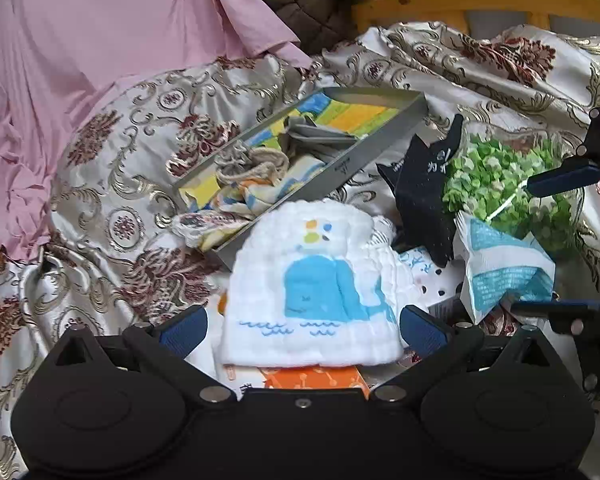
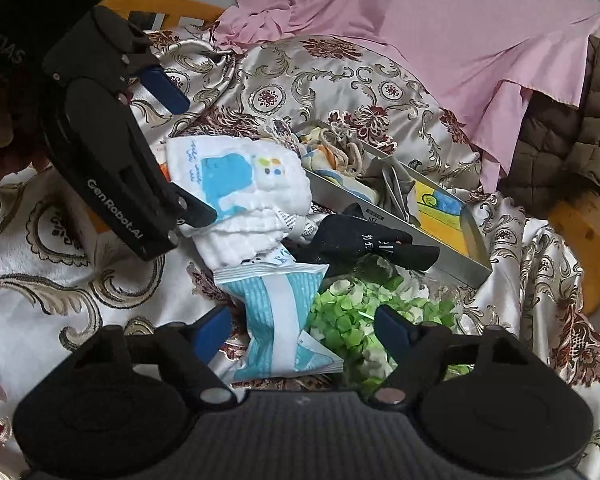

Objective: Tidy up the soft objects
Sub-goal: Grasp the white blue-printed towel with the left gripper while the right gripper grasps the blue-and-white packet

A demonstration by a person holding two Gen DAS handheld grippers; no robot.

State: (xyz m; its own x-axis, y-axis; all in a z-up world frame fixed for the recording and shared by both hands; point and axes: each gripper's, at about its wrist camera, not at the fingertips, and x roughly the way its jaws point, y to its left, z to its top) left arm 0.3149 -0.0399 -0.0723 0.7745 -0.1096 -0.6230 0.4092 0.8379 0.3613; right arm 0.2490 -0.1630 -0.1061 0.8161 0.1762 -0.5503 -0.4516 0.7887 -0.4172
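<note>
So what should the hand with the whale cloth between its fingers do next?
Probably close the left hand-held gripper on the white whale cloth. Its fingers sit open on either side of the cloth, not pressing it yet, and the gray tray of soft things lies just beyond, ready to take it.

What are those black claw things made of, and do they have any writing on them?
Each is a matt black plastic tool with two round housings, silver screws and two fingers tipped with blue pads. The left gripper bears white lettering, "GenRobot.AI", along its side. The right gripper has a ribbed grey panel at its base.
</note>
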